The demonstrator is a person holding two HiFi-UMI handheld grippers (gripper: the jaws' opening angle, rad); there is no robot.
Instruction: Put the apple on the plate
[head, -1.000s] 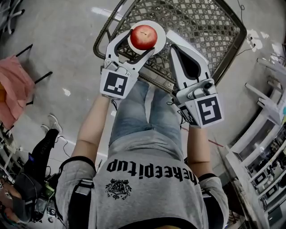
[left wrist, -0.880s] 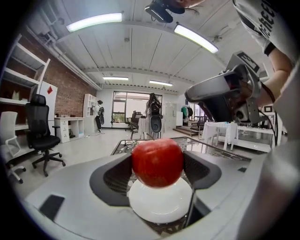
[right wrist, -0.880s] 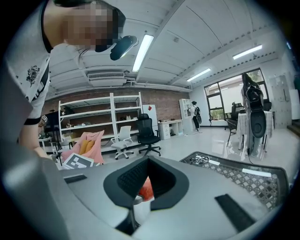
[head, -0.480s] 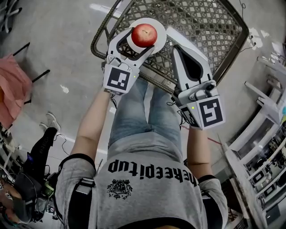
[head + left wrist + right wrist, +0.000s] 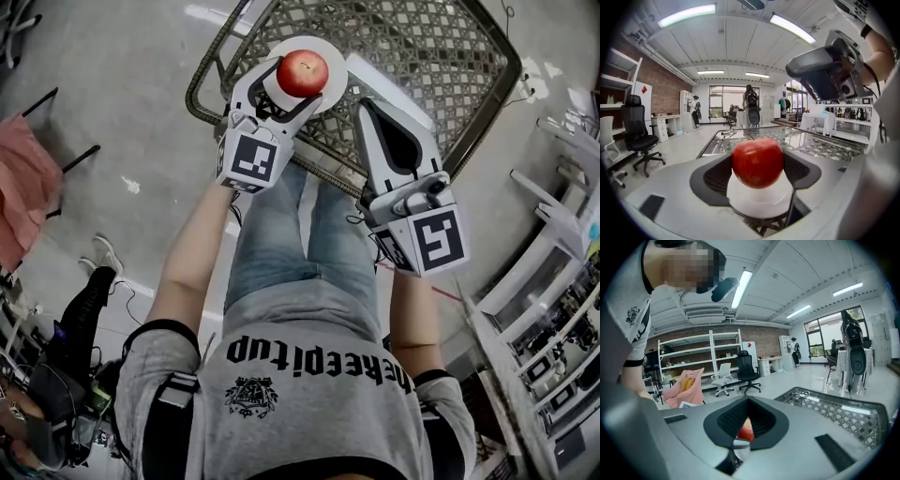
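Lattice-top tabletop (image 5: 422,56) with a dark rounded frame is standing on the grey floor (image 5: 141,112). White plate (image 5: 334,56) is sitting directly on it, near the edge closest to the person.

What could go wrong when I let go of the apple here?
1. The apple is clamped in the left gripper over the plate; if released too high, it may roll off.
2. The plate sits near the edge of the mesh table, so a rolling apple could drop to the floor.
3. The shut right gripper lies close beside the plate and might knock it.
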